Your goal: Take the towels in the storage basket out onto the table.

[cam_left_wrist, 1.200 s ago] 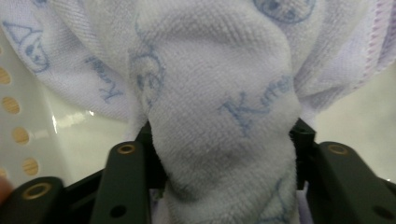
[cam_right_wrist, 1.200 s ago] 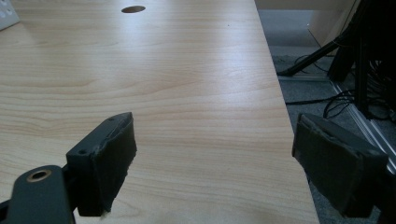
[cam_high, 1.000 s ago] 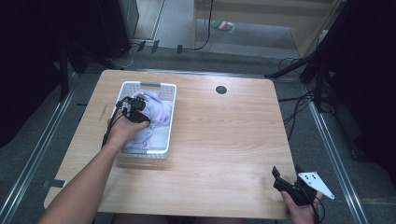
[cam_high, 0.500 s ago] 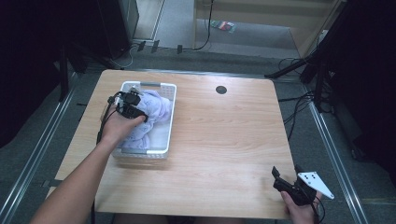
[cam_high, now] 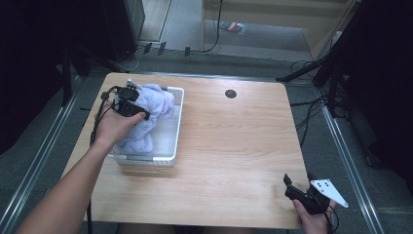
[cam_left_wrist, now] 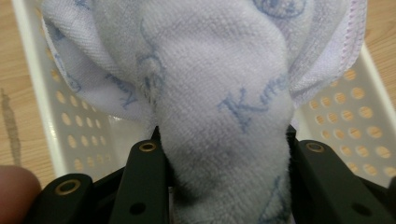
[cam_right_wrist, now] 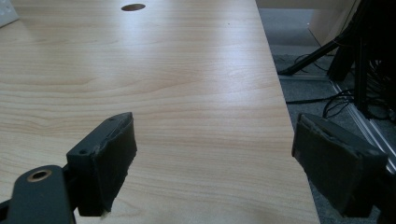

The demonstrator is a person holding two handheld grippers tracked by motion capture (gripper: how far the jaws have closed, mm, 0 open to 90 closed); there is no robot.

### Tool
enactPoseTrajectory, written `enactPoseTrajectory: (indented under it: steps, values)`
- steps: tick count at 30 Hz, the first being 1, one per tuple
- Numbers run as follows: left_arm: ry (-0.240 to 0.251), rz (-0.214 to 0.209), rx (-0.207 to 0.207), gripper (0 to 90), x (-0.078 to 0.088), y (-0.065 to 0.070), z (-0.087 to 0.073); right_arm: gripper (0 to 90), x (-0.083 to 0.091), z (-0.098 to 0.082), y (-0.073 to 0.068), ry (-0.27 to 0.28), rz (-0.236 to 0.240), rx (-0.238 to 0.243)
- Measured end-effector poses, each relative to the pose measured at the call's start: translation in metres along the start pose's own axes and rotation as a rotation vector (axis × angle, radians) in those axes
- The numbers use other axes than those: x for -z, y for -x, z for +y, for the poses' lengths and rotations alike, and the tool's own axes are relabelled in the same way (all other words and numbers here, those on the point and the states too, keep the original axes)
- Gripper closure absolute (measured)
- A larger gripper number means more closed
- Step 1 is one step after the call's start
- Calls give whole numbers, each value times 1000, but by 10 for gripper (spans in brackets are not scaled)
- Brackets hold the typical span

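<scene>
One towel (cam_high: 151, 109), one basket (cam_high: 176, 127), two grippers: left gripper (cam_high: 132, 103), right gripper (cam_high: 298, 181).

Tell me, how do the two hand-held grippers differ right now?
The left gripper is clamped on a pale lilac towel above the white basket; the right gripper holds nothing. The left one's jaws press into the cloth, while the right one's stand wide apart over bare table. The left sits at the far left of the table, the right at its near right corner. Both have black jaws and are held in a hand.
</scene>
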State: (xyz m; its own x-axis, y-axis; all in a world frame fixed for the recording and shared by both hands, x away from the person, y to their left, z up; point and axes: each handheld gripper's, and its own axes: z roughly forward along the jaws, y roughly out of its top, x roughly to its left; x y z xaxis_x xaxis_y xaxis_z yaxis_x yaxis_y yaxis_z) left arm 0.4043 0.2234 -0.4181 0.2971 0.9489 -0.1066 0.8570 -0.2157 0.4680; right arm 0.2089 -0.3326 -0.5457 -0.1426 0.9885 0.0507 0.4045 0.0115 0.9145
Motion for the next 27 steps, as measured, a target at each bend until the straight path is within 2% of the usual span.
enactPoseTrajectory:
  steps: [4,10,12,14,19,20,27]
  values:
    - [17,-6,0,623,18,2,5,140,0,0,0,2,3,5]
    - [44,-5,-2,622,37,6,12,141,0,0,0,-3,0,3]
    - [48,-7,-11,621,41,7,15,141,0,0,0,-1,0,2]
    - [58,-8,-2,621,43,9,16,141,0,0,0,-2,0,2]
    - [68,-16,-19,621,52,18,24,141,0,0,0,1,-1,-1]
    - [72,-13,-34,621,57,23,27,142,0,0,0,-3,-2,0]
    - [81,-15,-52,620,65,36,38,141,0,0,1,-6,1,-2]
